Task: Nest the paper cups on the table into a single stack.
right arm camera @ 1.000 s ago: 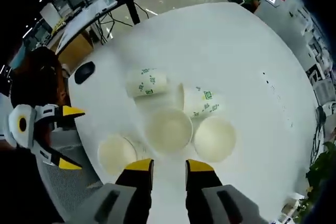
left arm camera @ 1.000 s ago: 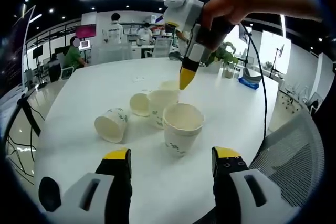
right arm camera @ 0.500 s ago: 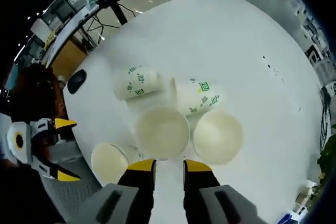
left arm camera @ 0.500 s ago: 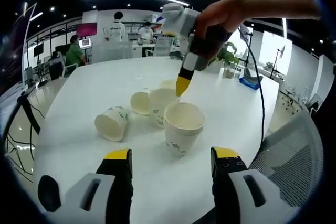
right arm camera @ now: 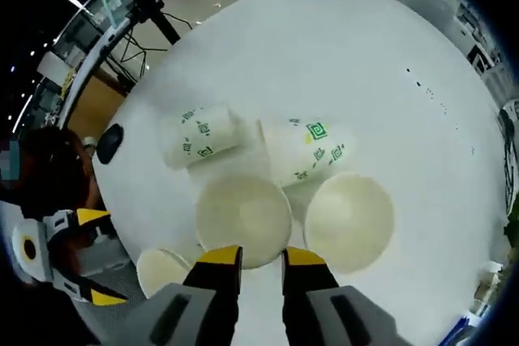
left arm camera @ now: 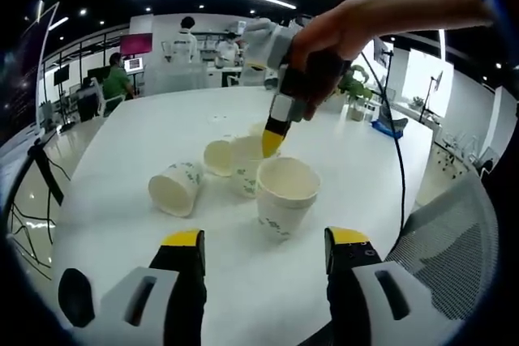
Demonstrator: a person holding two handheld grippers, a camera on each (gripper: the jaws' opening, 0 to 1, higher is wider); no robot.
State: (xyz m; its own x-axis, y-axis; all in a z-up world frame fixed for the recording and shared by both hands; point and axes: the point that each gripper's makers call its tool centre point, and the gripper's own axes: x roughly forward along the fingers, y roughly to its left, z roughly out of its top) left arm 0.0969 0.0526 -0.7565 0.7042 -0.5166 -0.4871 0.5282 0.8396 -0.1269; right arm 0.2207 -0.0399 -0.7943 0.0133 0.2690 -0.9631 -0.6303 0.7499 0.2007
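White paper cups (right arm camera: pixel 244 218) bear small green square logos (unreadable); some upright, two lying. Both tools, left (left arm camera: pixel 263 242) and right (right arm camera: pixel 252 256), gape, holding nothing.

Left gripper view: low, near table (left arm camera: pixel 122 143) level, facing across it toward the office. Right gripper view: close above, looking steeply down on the table (right arm camera: pixel 357 46). Shared: the paper cups (left arm camera: pixel 285 196) (right arm camera: pixel 243 218); each view includes the opposite gripper.
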